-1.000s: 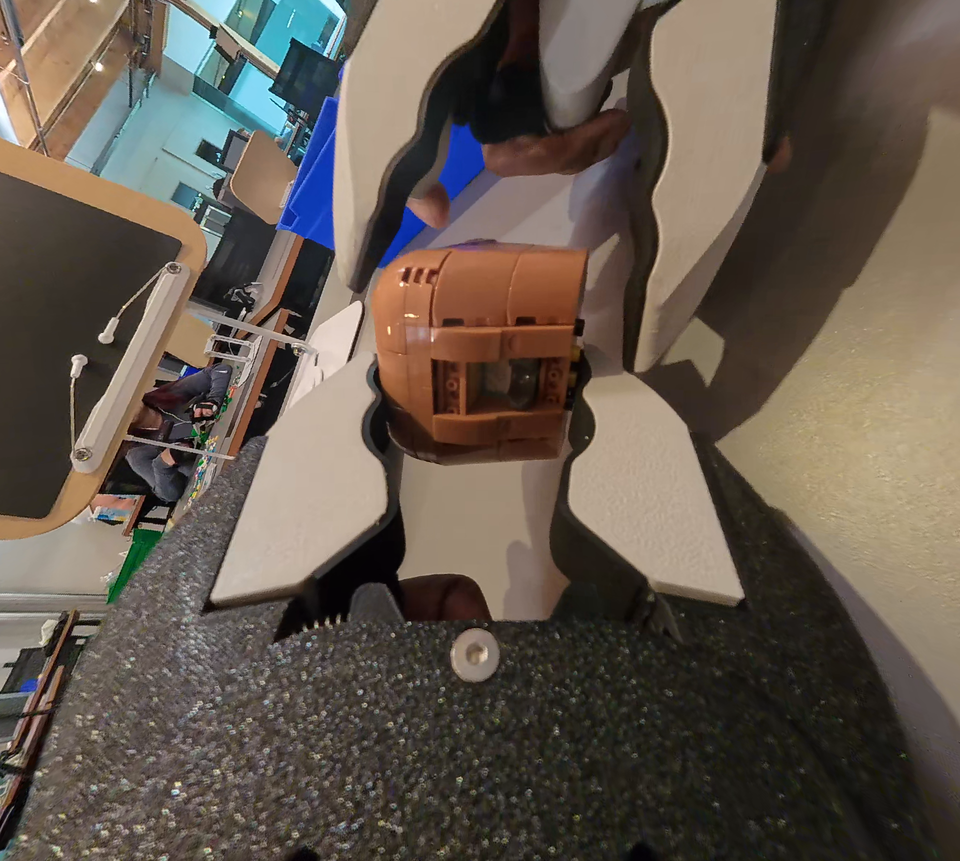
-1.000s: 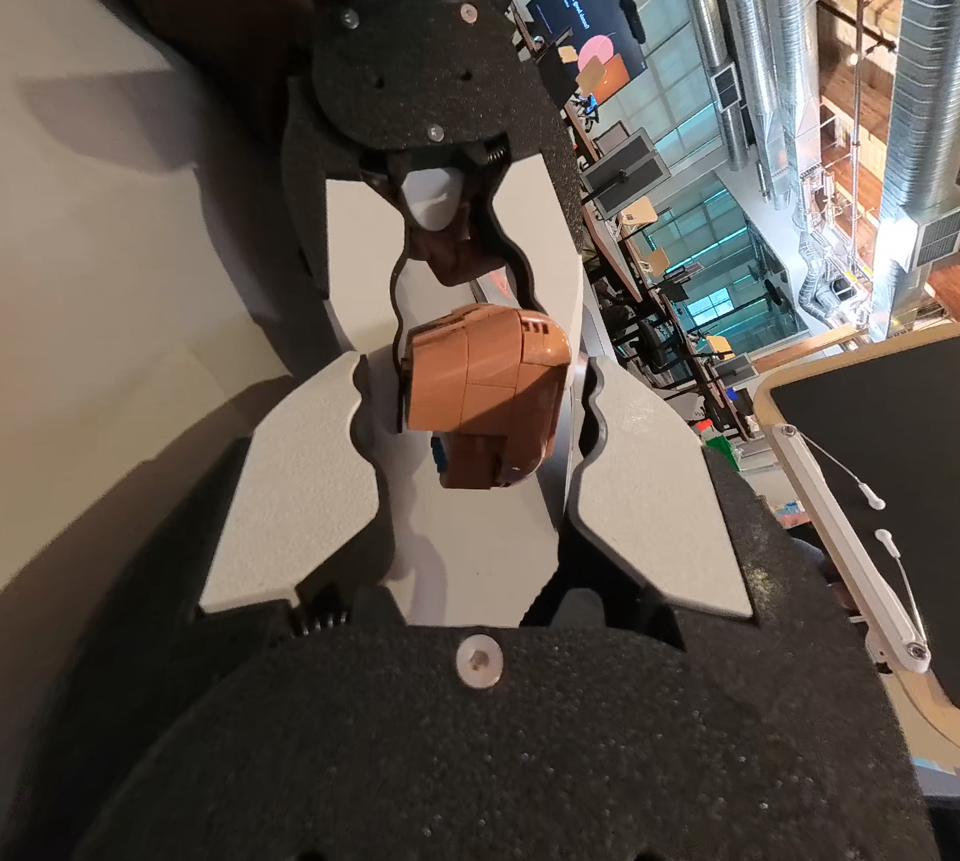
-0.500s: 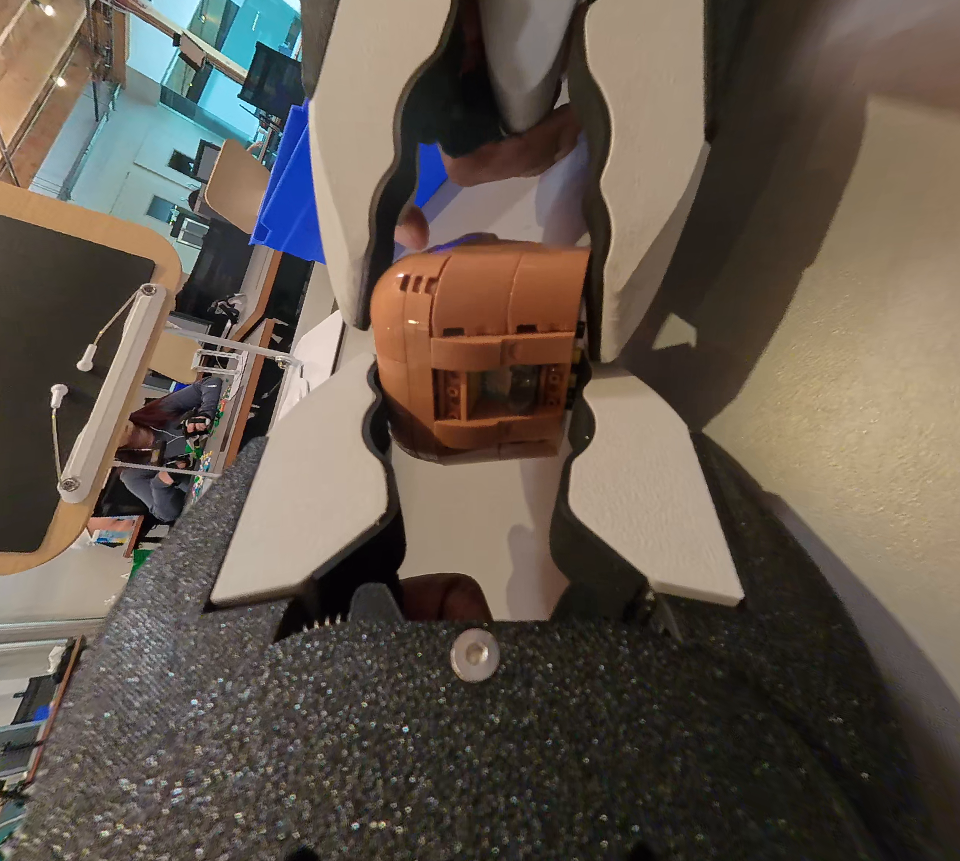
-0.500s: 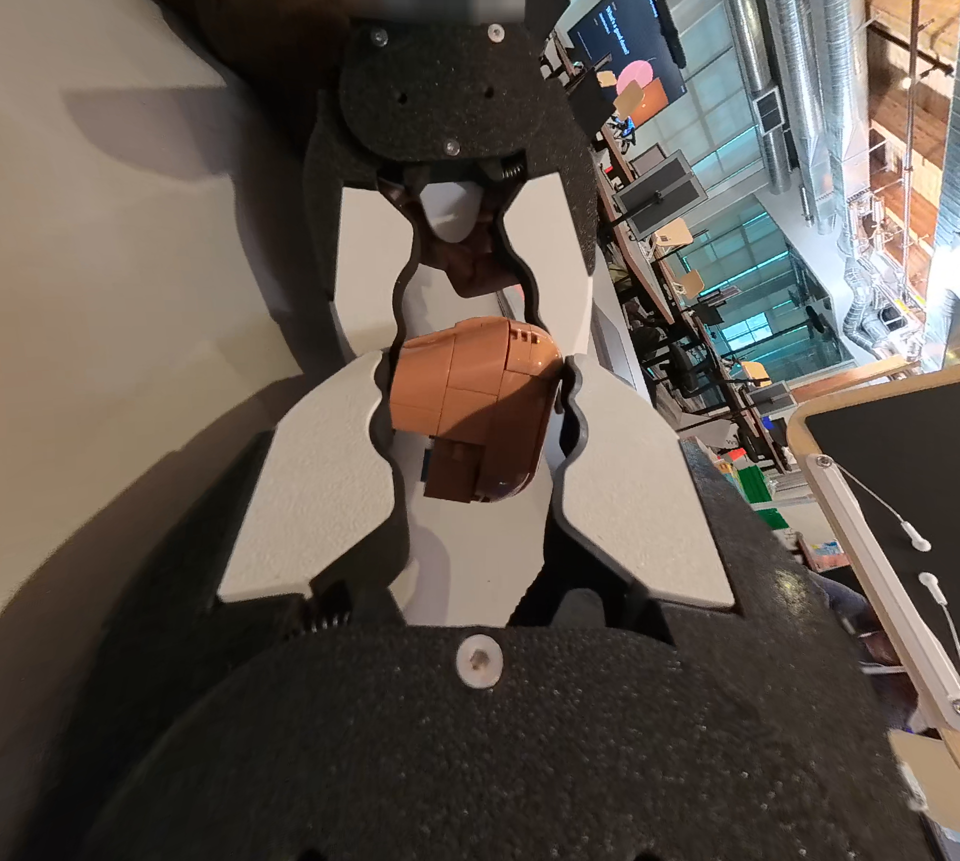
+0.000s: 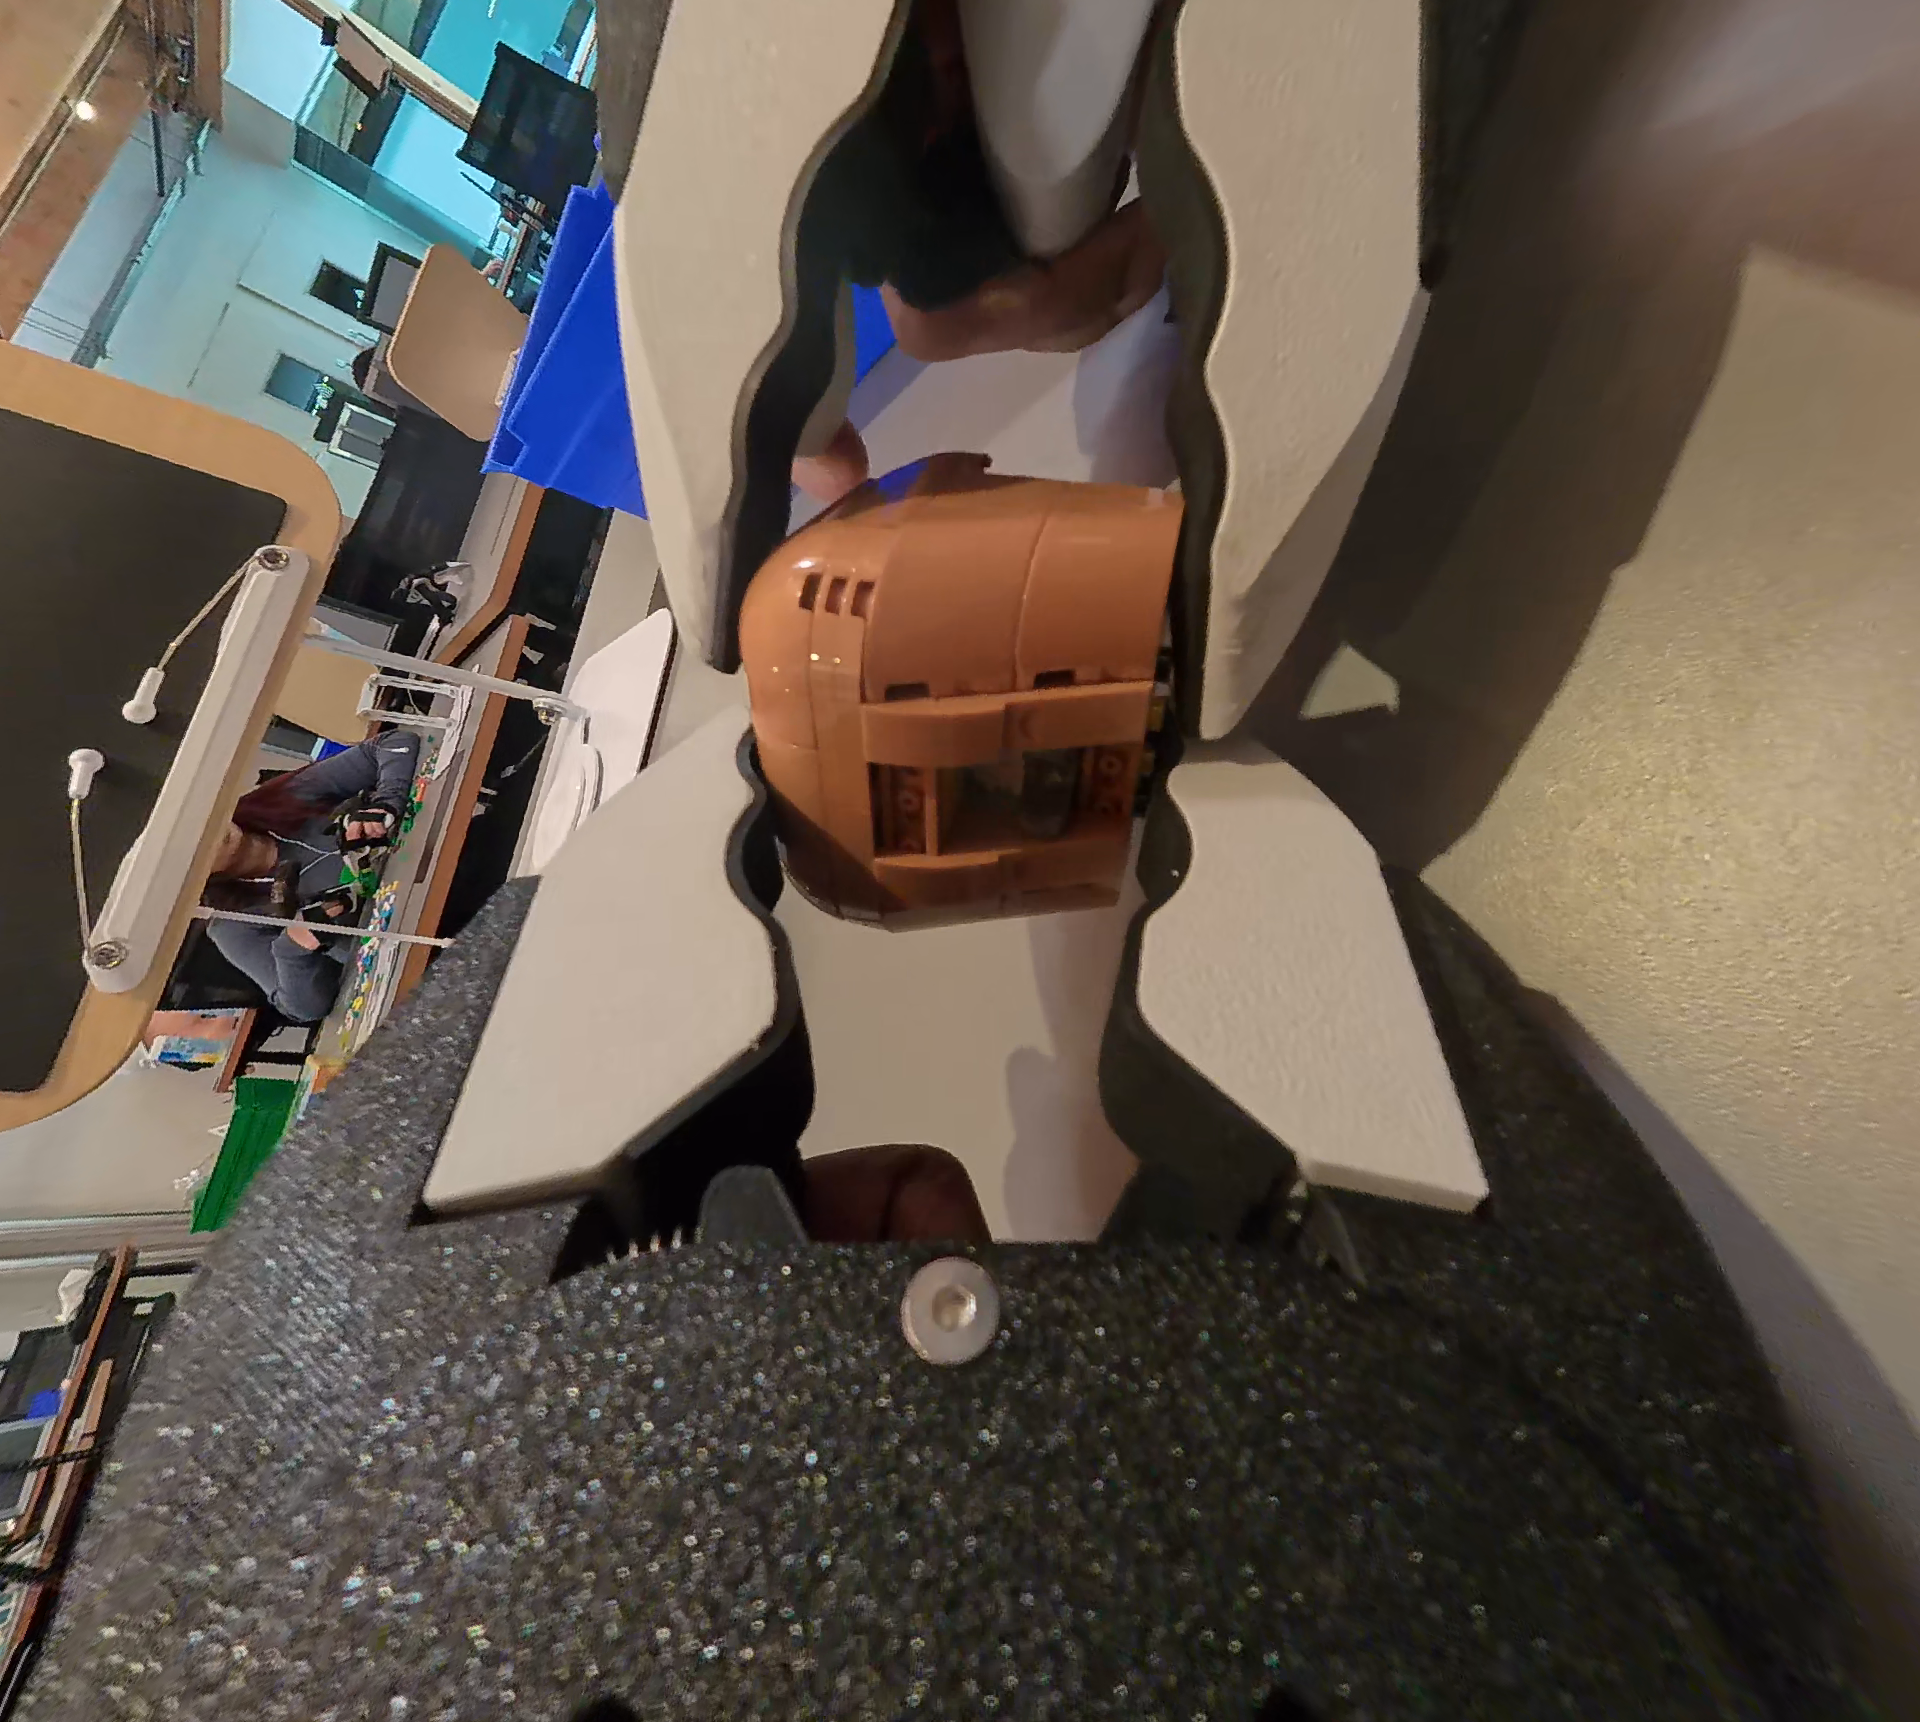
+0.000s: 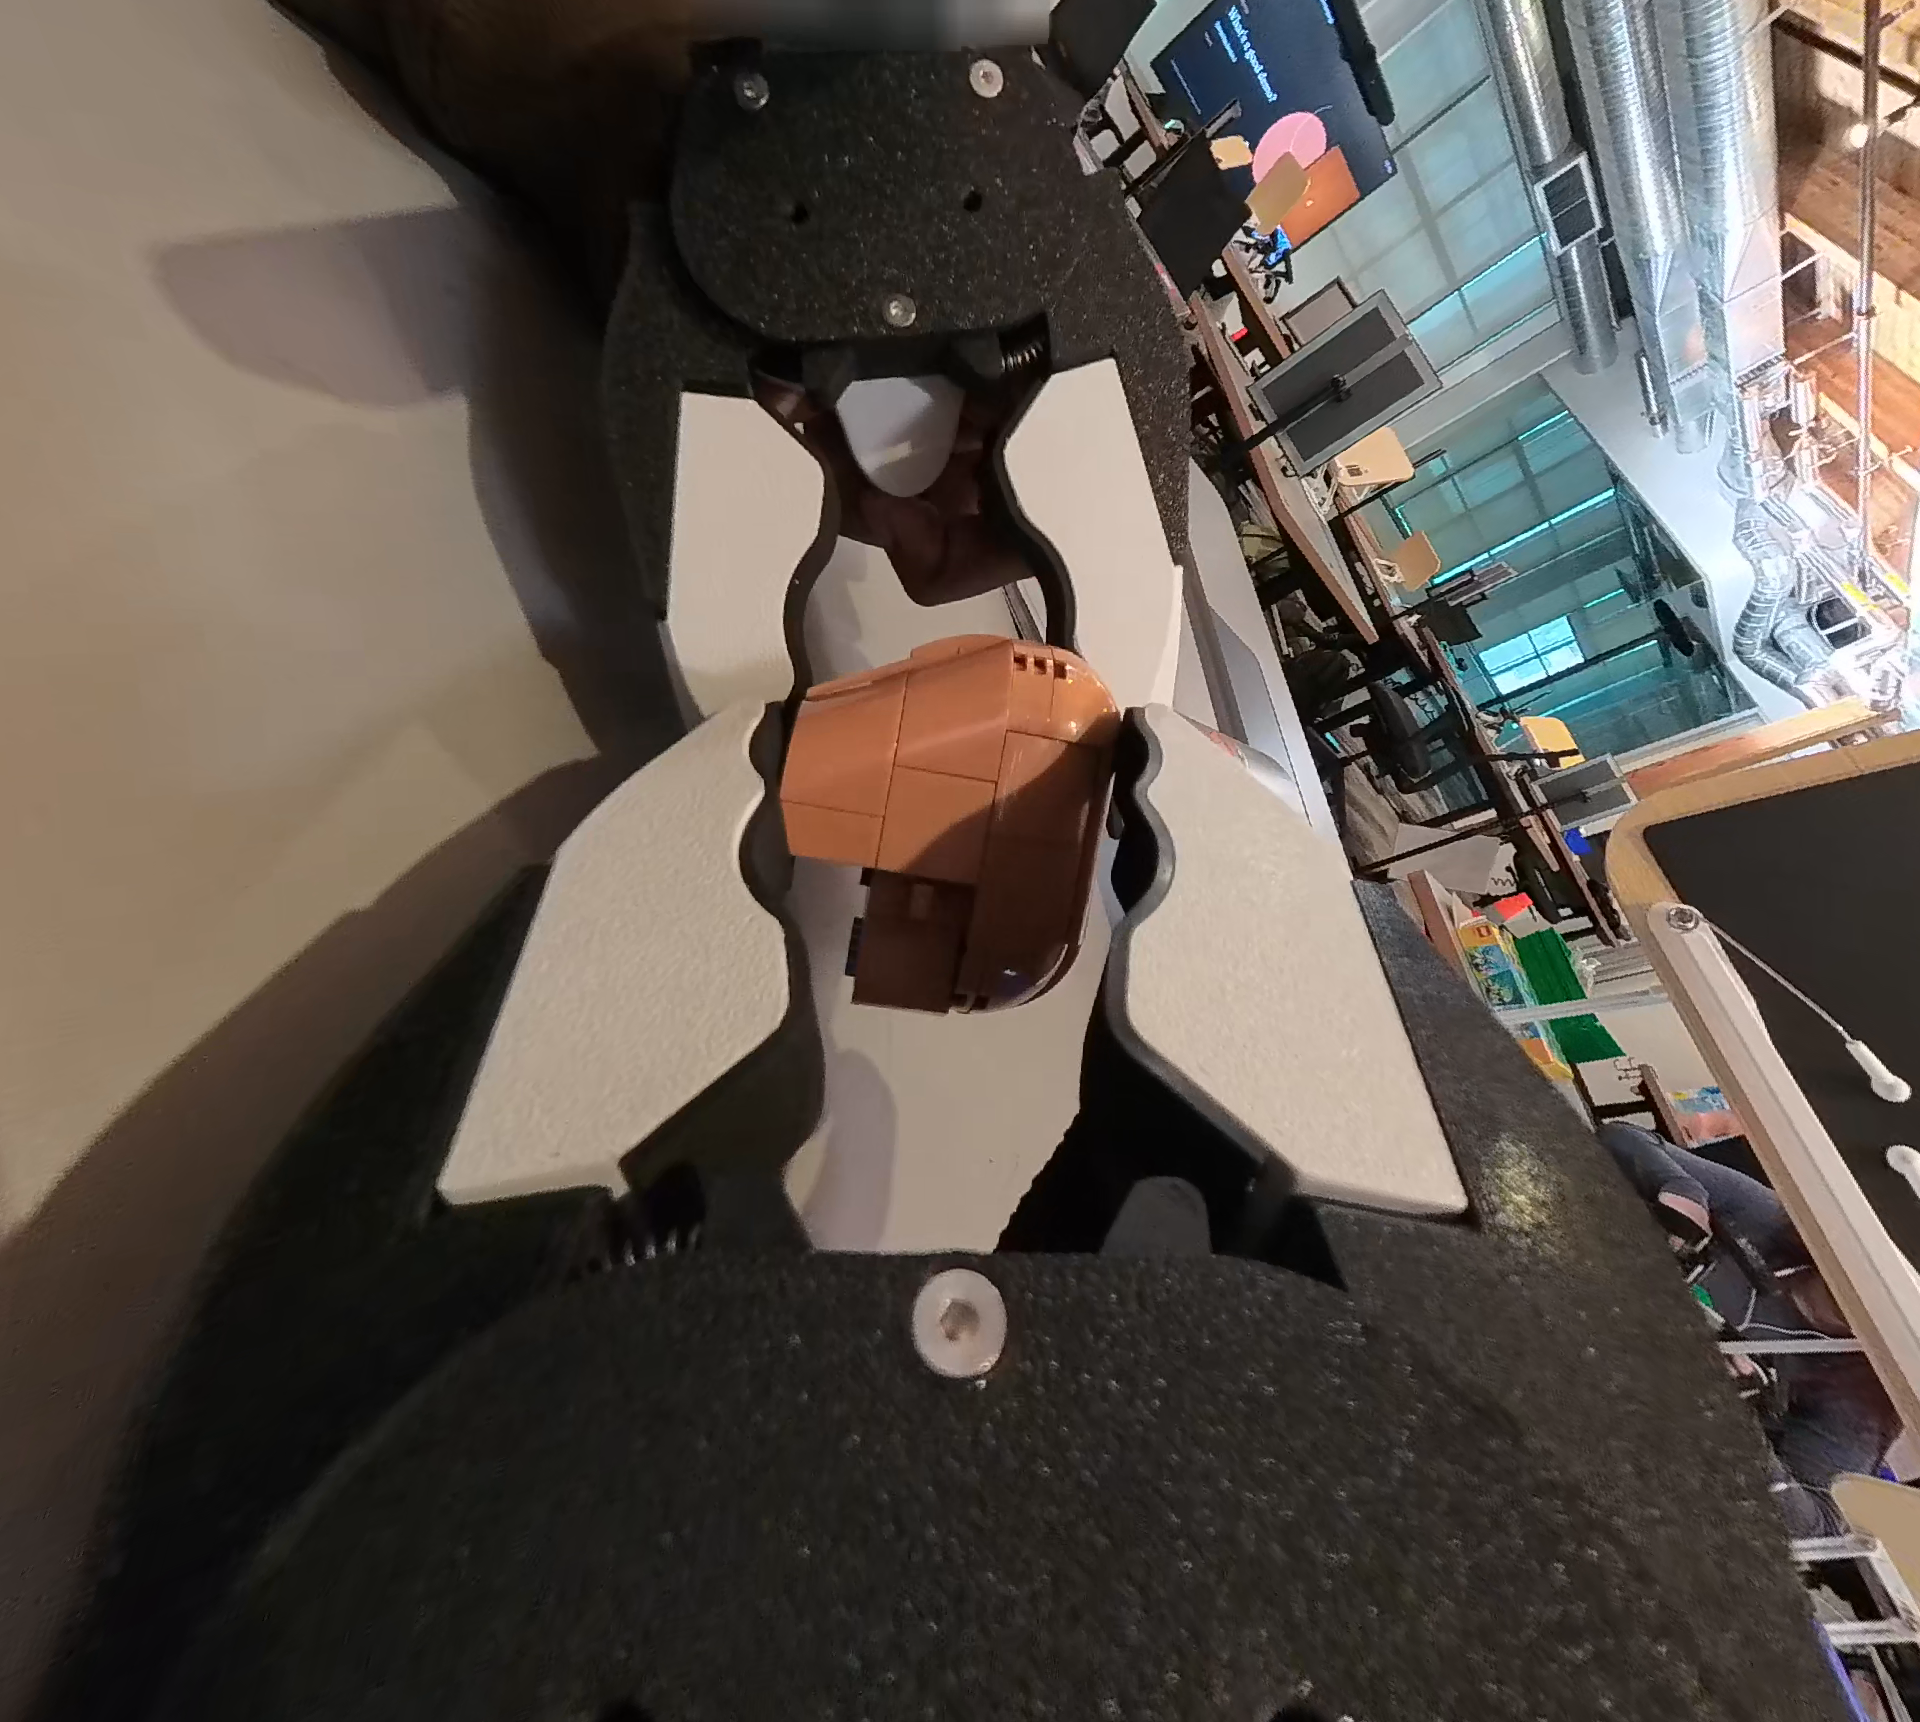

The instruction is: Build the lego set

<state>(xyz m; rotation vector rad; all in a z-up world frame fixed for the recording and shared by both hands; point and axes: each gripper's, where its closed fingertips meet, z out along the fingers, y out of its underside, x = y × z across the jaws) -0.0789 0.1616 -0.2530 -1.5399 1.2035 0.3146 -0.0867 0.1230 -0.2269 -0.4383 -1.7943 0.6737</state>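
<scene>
two speckled black grippers with flat white, wavy-edged fingers meet tip to tip above a pale tabletop (image 5: 1714, 841). the left gripper (image 5: 951, 799) and right gripper (image 6: 940, 799) both pinch one rounded, glossy tan lego build (image 5: 956, 696) from opposite ends, clear of the surface.

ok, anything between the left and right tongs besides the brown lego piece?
No. Only the brown lego piece sits between the left tongs and right tongs; both clamp it from opposite ends. Both wrist views show this.
</scene>
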